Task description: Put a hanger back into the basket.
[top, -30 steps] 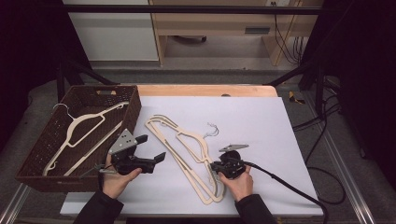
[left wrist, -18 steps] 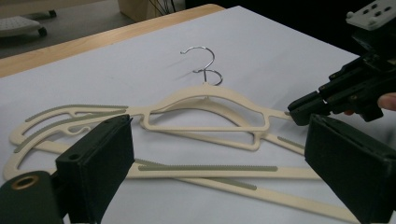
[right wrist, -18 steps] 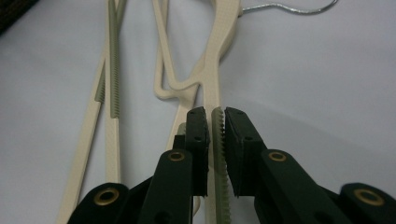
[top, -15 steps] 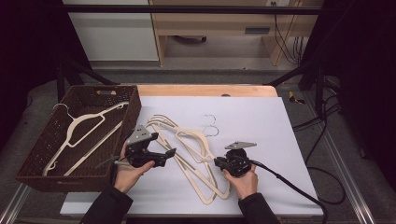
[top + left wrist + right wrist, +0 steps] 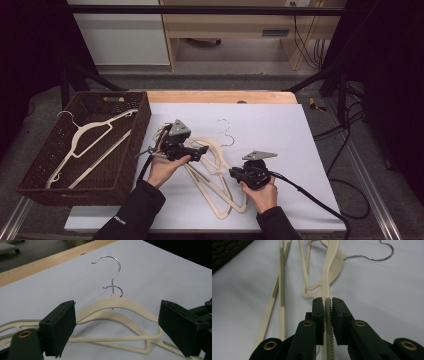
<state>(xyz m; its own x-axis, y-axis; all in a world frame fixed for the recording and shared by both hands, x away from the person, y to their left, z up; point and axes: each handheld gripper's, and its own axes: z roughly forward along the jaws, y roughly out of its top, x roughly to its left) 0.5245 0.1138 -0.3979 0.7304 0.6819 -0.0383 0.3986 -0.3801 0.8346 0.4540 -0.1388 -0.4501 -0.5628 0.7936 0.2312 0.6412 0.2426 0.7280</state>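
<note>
Right claw pinches cream plastic hanger's ribbed bar.

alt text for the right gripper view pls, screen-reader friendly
The right gripper has its two black jaws shut on the ribbed shoulder of a cream hanger with a metal hook, which lies on a white table cover. More cream hangers lie alongside, and a dark basket corner shows at the upper left.
</note>
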